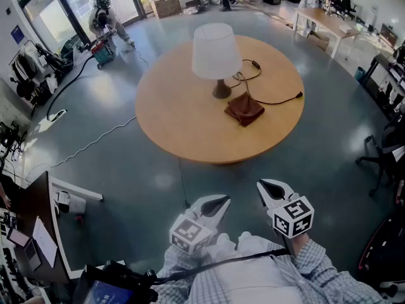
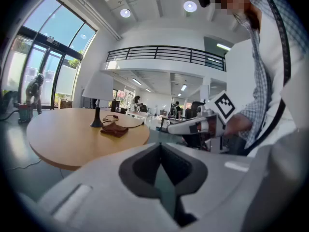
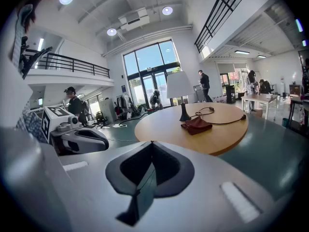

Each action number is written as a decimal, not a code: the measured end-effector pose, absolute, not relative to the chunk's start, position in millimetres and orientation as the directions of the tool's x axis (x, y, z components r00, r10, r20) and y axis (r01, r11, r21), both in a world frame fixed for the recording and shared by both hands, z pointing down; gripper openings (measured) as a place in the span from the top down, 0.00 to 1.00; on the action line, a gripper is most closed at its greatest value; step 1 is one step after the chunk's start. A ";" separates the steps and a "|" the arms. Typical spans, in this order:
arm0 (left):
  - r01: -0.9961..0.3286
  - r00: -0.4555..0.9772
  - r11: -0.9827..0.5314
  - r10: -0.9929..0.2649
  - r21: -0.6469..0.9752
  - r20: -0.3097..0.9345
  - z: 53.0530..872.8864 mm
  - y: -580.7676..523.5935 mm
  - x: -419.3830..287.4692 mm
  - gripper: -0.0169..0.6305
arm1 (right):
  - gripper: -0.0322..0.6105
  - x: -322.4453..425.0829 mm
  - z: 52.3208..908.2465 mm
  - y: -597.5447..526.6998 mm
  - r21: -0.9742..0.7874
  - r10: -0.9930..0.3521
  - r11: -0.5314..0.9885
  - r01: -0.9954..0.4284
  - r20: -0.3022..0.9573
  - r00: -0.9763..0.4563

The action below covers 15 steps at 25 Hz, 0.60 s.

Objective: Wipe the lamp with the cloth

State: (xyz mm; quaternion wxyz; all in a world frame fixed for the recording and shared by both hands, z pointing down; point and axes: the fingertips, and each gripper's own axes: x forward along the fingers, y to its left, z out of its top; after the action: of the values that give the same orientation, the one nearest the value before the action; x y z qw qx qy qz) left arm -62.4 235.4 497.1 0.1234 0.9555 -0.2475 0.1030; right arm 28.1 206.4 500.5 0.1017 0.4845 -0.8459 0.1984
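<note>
A lamp [image 1: 215, 50] with a white shade and a dark foot stands upright on the round wooden table [image 1: 177, 125]. It shows small in the left gripper view as the lamp [image 2: 98, 88] and in the right gripper view as the lamp [image 3: 179, 86]. A dark red cloth [image 1: 244, 109] lies crumpled beside the foot, also seen as the cloth [image 2: 114, 129] and the cloth [image 3: 196, 124]. My left gripper [image 1: 219, 202] and right gripper [image 1: 264, 186] hang close to my body, well short of the table, both shut and empty.
The lamp's black cord [image 1: 269, 100] loops over the table to its right edge. A person [image 1: 104, 19] works with a machine on the floor at far left. Desks [image 1: 329, 21] and chairs [image 1: 380, 157] stand on the right. A desk [image 1: 35, 233] sits at my near left.
</note>
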 end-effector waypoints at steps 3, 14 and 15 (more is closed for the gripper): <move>-0.498 0.858 -0.847 -0.449 0.187 0.251 495.6 233.6 -61.6 0.97 | 0.95 29.2 502.0 205.8 -0.243 -0.779 0.449 -0.860 0.365 -0.510; -0.498 0.857 -0.848 -0.451 0.179 0.250 494.3 233.3 -58.4 0.97 | 0.95 36.0 503.3 205.4 -0.255 -0.780 0.440 -0.861 0.366 -0.507; -0.499 0.857 -0.848 -0.451 0.179 0.250 494.5 233.2 -57.6 0.97 | 0.95 36.7 503.0 204.8 -0.256 -0.781 0.440 -0.861 0.364 -0.507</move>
State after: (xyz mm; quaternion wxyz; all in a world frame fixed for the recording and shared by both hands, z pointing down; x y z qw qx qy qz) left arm -57.6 233.2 494.5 0.1197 0.9561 -0.2484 0.0997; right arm 36.7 204.8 503.0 0.0962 0.4870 -0.8429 0.2074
